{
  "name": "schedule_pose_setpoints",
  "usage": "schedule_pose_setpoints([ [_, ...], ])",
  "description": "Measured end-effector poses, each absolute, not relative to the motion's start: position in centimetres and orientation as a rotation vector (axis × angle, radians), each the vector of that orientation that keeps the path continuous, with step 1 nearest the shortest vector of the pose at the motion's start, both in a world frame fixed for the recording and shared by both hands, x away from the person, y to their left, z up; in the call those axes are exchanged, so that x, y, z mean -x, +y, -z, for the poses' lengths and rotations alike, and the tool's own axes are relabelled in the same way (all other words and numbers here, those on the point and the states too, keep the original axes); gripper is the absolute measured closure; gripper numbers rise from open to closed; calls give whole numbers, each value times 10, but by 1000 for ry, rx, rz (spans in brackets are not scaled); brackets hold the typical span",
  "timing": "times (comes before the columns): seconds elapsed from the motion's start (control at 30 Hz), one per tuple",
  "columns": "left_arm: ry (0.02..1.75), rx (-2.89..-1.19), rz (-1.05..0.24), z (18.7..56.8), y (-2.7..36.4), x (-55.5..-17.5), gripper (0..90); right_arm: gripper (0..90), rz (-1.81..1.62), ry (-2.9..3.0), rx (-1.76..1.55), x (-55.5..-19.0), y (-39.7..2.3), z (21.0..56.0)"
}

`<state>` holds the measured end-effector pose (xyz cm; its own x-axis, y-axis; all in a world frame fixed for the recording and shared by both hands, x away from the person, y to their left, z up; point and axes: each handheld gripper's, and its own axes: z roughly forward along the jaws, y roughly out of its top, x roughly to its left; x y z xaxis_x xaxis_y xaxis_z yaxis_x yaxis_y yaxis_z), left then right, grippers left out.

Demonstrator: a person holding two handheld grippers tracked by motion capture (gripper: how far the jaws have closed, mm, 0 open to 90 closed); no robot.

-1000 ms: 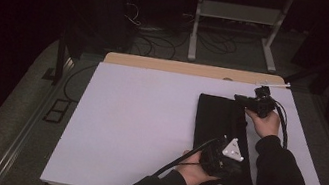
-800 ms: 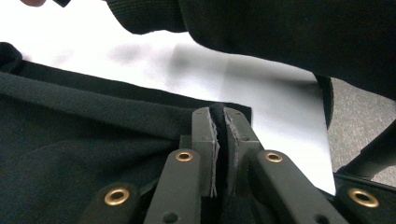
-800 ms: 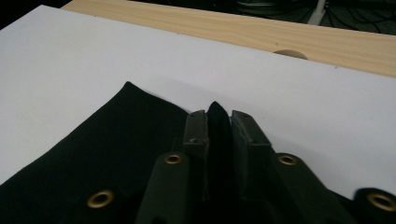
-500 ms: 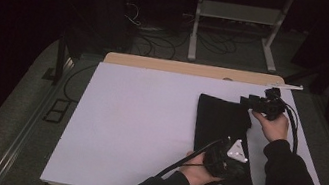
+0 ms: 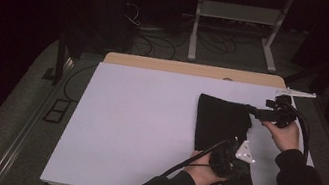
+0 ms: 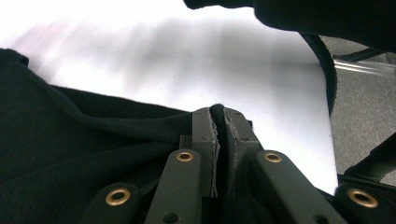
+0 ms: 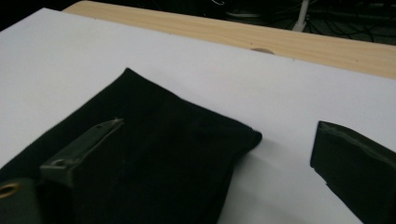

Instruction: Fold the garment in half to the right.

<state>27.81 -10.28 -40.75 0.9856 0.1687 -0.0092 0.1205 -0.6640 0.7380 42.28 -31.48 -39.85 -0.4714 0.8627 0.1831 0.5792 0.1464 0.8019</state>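
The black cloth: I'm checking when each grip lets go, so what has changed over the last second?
The right gripper has just been opening its jaws; they now stand wide with nothing between them, having let go of the black cloth at its far edge and drawn back to the right. The left gripper stays shut on the cloth's near edge, and the cloth lies folded on the white table.

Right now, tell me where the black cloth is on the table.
In the high view, the black cloth lies folded on the right half of the white table, its near end pinched by the left hand-held gripper and its far corner beside the open right hand-held gripper.
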Motion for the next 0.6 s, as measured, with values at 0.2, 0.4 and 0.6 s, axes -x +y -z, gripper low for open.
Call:
schedule_pose_setpoints([
  [0.2, 185, -2326, -76, 409, -111, -278, 835, 14, -1240, 2098, -1423, -412, -326, 401],
  [0.4, 159, -2366, -77, 412, -119, -281, 835, 4, -1224, 2092, -1420, -402, -334, 400],
  [0.6, 133, -2423, -84, 414, -130, -282, 835, 0, -1238, 2068, -1442, -393, -345, 399],
])
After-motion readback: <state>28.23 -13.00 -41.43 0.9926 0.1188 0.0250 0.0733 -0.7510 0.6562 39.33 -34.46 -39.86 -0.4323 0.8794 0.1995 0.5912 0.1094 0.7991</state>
